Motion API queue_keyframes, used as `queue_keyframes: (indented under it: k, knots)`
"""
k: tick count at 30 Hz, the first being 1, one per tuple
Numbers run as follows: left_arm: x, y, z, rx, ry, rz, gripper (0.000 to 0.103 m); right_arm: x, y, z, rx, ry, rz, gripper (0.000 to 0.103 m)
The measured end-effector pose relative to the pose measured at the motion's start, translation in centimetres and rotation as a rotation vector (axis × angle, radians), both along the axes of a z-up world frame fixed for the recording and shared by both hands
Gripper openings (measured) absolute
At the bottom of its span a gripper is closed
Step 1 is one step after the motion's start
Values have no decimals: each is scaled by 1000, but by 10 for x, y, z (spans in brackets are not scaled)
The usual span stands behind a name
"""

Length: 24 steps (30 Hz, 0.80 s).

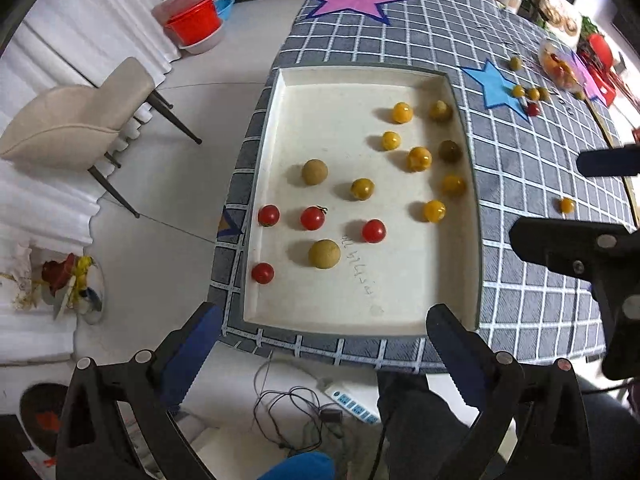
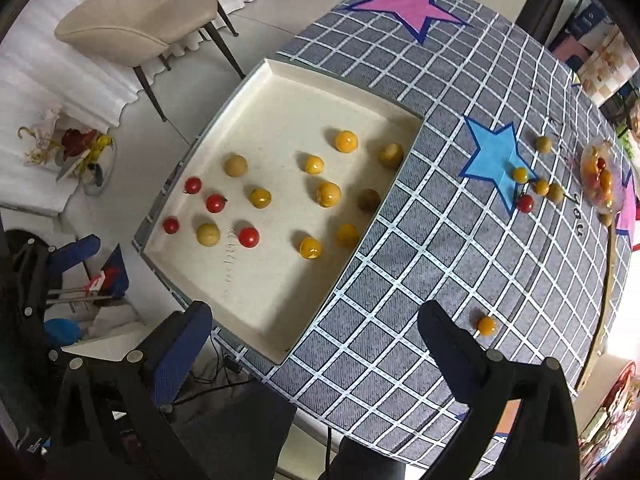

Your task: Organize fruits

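Observation:
A cream tray (image 1: 360, 70) lies on the checked tablecloth (image 1: 532, 184). In it are several red cherry tomatoes (image 1: 312, 218) at the near left, several yellow ones (image 1: 419, 159) at the right, and round brownish fruits (image 1: 324, 254). My left gripper (image 1: 324, 310) hangs open above the tray's near edge, nothing between its fingers. My right gripper (image 2: 316, 312) is open and empty over the tray's (image 2: 276, 336) near right corner. One yellow tomato (image 2: 487, 326) lies loose on the cloth beside its right finger (image 2: 448, 340). More loose fruits (image 2: 542, 187) cluster by the blue star (image 2: 494, 156).
A clear bag of fruit (image 2: 600, 180) sits at the table's far right. A beige chair (image 2: 136, 28) stands left of the table, stacked basins (image 1: 192, 16) beyond it. A power strip and cables (image 1: 352, 400) lie on the floor under the near table edge.

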State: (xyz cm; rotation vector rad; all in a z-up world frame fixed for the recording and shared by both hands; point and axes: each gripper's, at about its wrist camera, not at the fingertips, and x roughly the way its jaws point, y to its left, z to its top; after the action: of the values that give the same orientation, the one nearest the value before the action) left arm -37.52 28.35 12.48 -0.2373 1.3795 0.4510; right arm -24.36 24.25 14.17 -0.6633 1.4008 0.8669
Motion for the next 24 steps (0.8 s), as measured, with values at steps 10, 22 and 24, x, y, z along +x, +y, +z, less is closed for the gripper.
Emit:
queue_keyframes:
  k: [10, 22, 24]
  knots:
    - [3, -3, 17, 26, -6, -38, 103, -6, 5, 6, -7, -9, 12, 103]
    - [-1, -7, 19, 20, -3, -38, 103, -6, 3, 7, -13, -10, -16, 103]
    - [-2, -7, 19, 20, -4, -35, 103, -8, 4, 7, -16, -9, -10, 103]
